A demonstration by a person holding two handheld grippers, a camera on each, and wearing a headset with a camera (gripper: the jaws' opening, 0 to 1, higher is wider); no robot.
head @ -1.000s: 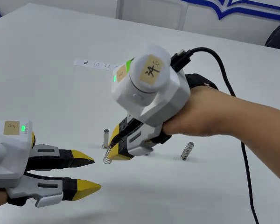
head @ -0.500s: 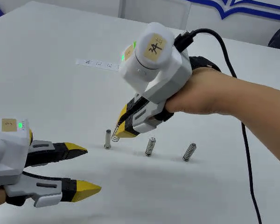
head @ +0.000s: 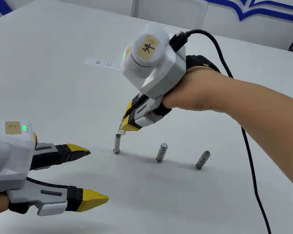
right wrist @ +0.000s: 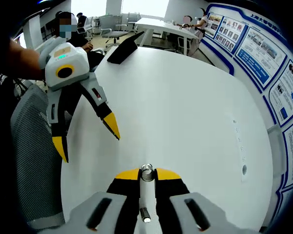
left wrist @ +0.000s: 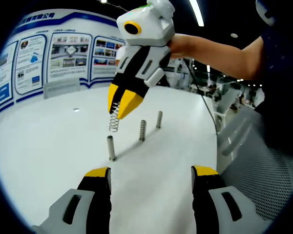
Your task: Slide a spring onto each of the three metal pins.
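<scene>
Right gripper (head: 128, 126) clamped on spring (head: 121, 130), coil dangling below yellow tips. Spring hangs just above bare pin (head: 117, 144), toward its 1 o'clock, not yet threaded on. Middle pin (head: 161, 152) and end pin (head: 202, 160), out at 3 to 4 o'clock, both already sleeved in springs. Left gripper (head: 97, 175) at 8 o'clock over white table (head: 49, 87), jaws spread wide, holding nothing.

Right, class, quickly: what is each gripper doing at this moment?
Left gripper: open, holding nothing.
Right gripper: shut on a spring, just above the bare pin.
</scene>
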